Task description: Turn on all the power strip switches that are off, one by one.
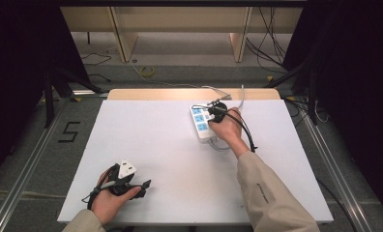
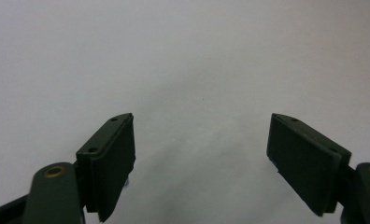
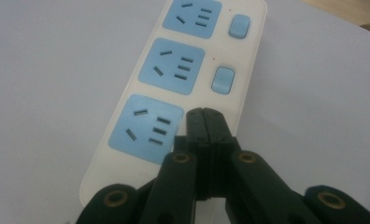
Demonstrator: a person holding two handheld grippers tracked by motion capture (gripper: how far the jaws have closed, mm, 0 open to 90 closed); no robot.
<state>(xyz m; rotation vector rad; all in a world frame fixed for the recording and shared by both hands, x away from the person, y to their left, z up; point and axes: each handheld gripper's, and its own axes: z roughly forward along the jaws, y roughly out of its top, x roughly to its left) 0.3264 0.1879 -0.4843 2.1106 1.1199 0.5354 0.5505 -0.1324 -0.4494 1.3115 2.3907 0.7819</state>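
the right tongs (image 3: 205,116), pressed together, bear on the power strip (image 3: 145,79) where its nearest switch would sit, likely toggling it; next a lift off toward 6 o'clock, while the left tongs (image 2: 202,158) rest spread above the tabletop (image 1: 155,145).

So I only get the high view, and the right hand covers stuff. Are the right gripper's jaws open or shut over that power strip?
Observer: Shut. In the right gripper view, the right gripper has its two pads pressed flat together, with nothing between them.
Operator: What is the tip pointing at?
Observer: It sits over the power strip, right beside the nearest blue socket, in the row where the other sockets have a blue switch.
Operator: And the left one, is it grabbing anything?
Observer: No. In the left gripper view, the left gripper has its jaws wide apart over the bare white table.
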